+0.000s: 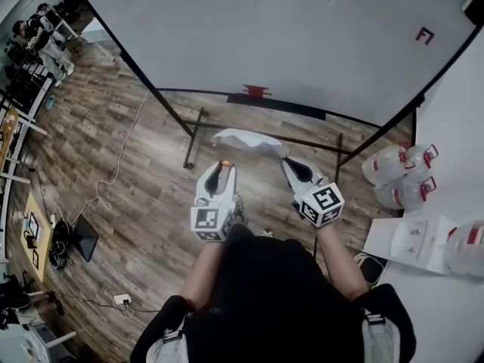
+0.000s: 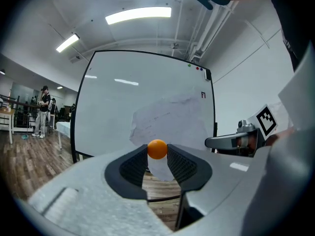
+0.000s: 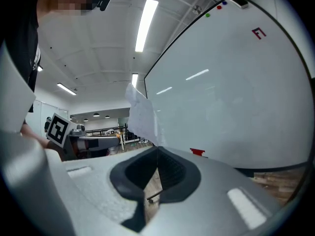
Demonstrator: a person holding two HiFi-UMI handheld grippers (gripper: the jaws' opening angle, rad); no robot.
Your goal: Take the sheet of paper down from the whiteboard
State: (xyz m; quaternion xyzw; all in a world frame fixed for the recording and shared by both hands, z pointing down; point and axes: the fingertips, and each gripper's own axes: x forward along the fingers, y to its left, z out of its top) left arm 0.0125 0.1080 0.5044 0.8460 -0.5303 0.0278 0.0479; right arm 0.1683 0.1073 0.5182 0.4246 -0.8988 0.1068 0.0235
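The white sheet of paper (image 1: 246, 140) is off the whiteboard (image 1: 302, 36) and hangs in the air in front of it. My right gripper (image 1: 287, 159) is shut on the sheet's right edge. In the right gripper view the paper (image 3: 140, 112) rises edge-on from the closed jaw tips. My left gripper (image 1: 223, 165), just left of the sheet, is shut on a small orange ball (image 2: 157, 149). Behind the ball, the left gripper view shows the curled paper (image 2: 170, 119).
The whiteboard carries a red mark (image 1: 425, 35) and a red piece (image 1: 256, 91) on its tray; its black stand legs (image 1: 193, 138) reach onto the wooden floor. Water jugs (image 1: 393, 172) and a white table (image 1: 446, 293) stand at the right. Cables (image 1: 121, 301) and desks lie at the left.
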